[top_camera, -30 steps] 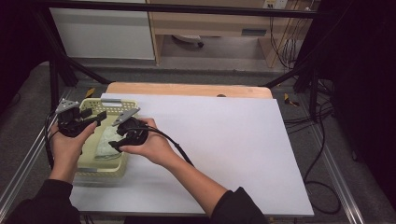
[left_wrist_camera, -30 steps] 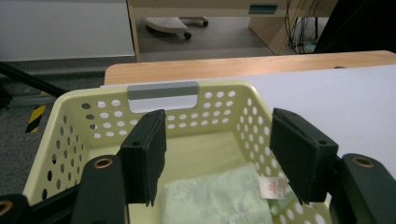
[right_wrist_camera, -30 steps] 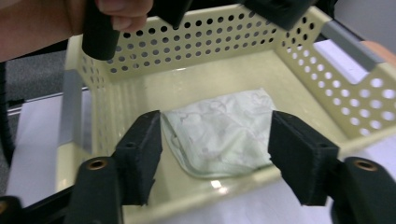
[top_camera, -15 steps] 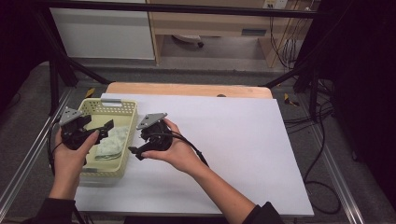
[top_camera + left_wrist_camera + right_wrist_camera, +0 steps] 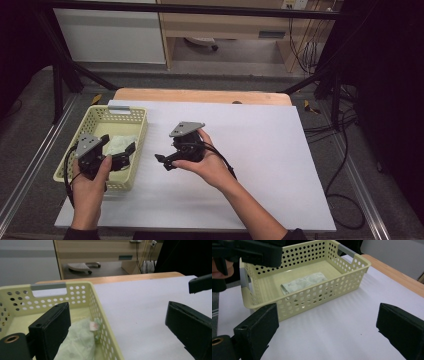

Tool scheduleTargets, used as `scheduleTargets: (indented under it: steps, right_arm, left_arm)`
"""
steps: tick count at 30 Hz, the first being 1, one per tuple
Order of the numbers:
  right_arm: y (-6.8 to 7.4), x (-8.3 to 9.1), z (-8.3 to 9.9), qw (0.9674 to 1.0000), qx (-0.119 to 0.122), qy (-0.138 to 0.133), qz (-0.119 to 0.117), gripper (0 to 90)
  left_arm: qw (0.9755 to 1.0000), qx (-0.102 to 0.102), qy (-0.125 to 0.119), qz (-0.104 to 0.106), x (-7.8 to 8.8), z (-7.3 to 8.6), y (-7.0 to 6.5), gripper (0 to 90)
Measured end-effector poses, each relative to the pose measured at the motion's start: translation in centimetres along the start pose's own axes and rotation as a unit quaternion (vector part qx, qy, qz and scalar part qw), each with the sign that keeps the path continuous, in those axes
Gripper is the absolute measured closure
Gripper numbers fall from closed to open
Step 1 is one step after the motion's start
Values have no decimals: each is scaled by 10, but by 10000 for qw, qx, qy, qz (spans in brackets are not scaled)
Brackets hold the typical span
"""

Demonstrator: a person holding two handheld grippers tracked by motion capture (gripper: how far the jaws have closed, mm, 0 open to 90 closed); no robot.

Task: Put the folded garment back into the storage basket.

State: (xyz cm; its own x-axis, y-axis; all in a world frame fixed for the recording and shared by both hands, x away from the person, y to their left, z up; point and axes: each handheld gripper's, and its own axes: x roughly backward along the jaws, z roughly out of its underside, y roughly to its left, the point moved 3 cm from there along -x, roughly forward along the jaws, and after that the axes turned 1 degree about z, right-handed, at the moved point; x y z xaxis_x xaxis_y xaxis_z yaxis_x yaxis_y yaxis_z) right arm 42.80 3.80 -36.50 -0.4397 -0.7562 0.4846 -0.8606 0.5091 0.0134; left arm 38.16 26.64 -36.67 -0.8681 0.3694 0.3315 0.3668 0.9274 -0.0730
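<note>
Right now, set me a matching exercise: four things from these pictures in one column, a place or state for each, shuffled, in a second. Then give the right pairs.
Things:
1. pale green packet
2. yellow basket
3. right gripper
4. left gripper

Places or states:
A. held open over the white sheet, beside the basket
B. lying flat on the basket's floor
C. held open above the basket's near part
D. standing at the table's left edge, perforated walls

Pairs: 1-B, 2-D, 3-A, 4-C
</note>
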Motion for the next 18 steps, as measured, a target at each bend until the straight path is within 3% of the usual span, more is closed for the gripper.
scheduleTargets:
  steps: [4, 12, 18]
  right_arm:
    - [-10, 7, 7, 9999, -126, 18, 71, 30]
    - [-16, 26, 16, 9997, 55, -22, 232, 22]
    - [-18, 44, 12, 9993, 141, -152, 324, 28]
  left_arm:
    - [9999, -28, 29, 163, -5, 7, -9, 55]
    - [9994, -80, -35, 344, -7, 12, -24, 54]
    - [9993, -112, -177, 303, -1, 22, -27, 55]
